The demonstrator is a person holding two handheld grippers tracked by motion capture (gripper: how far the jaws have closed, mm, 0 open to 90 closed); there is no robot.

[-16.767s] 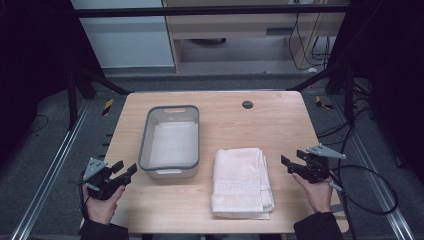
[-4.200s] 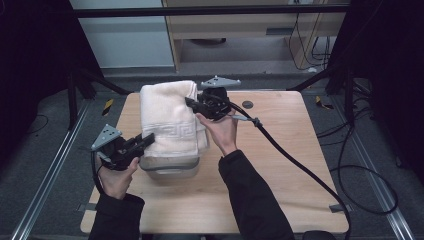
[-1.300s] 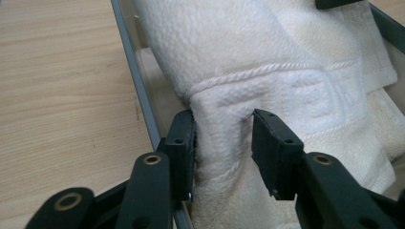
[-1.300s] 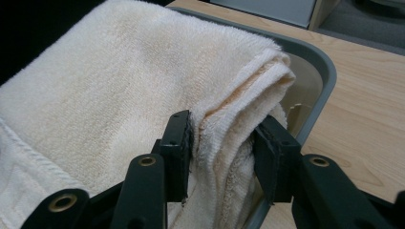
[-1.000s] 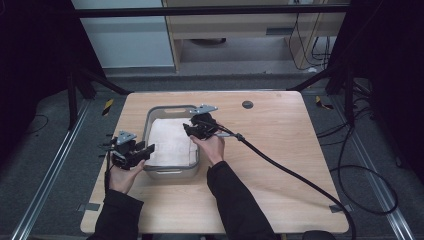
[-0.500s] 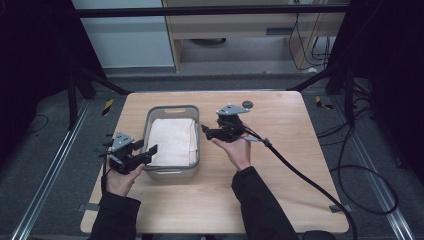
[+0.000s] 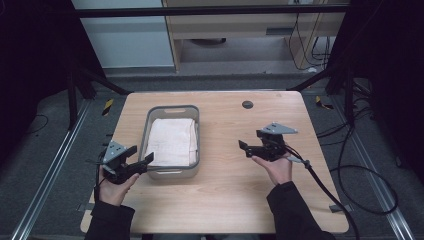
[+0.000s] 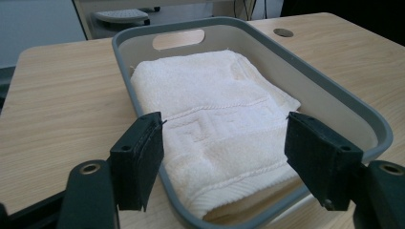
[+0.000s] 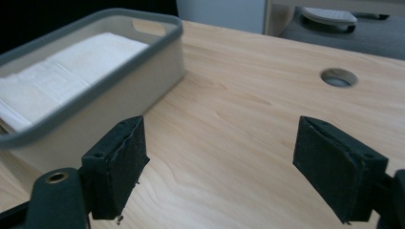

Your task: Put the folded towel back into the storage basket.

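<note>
Towel (image 7: 173, 141): white, folded, flat inside grey bin (image 7: 172, 172).

light wood table (image 7: 220, 200) with rounded corners, grain running across. grey basin (image 7: 172, 172) sits directly on it, left of centre, long side running near to far, handle slot at the far end. round cable hole (image 7: 247, 104) in the tabletop, far side, right of the basin, well apart from it.
</note>
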